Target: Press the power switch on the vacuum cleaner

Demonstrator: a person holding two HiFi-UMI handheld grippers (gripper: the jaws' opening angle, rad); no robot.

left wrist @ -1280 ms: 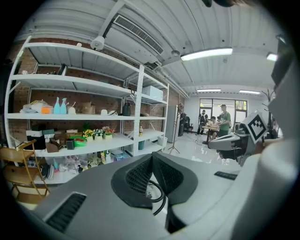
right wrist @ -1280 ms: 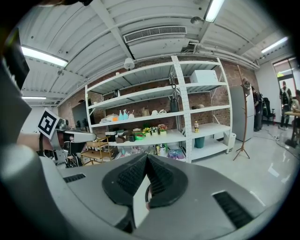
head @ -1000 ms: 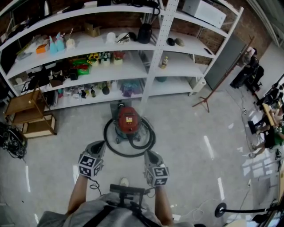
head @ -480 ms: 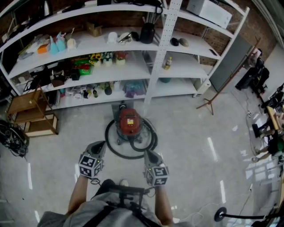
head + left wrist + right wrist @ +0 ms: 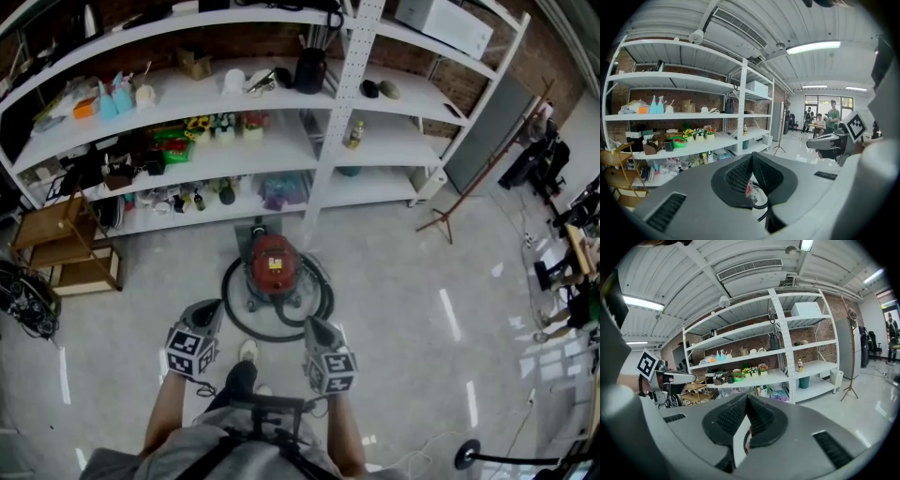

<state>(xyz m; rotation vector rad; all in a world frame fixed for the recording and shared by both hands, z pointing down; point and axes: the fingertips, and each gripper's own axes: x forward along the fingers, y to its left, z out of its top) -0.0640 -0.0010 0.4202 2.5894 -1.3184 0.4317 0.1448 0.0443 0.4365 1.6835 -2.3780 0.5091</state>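
Note:
A red vacuum cleaner [image 5: 273,264] stands on the grey floor in front of the shelving, with its black hose [image 5: 232,310] looped round it. In the head view both grippers are held low and side by side, short of the vacuum and apart from it. My left gripper [image 5: 205,313] points at the hose's near left, and my right gripper [image 5: 319,330] at its near right. In the left gripper view my left gripper [image 5: 751,157] has its pads met at the tips, with nothing held. My right gripper [image 5: 746,397] looks the same. No switch can be made out.
A white shelving unit [image 5: 375,141] full of small items rises behind the vacuum, its perforated post [image 5: 330,131] just beyond it. A wooden rack [image 5: 66,246] and cables [image 5: 23,292] sit left, a coat stand [image 5: 448,202] right. The person's shoe [image 5: 247,351] is between the grippers.
The person has stepped forward: a dark trouser leg and white shoe now show between the grippers. The vacuum sits slightly nearer. Both grippers keep their place and stay shut.

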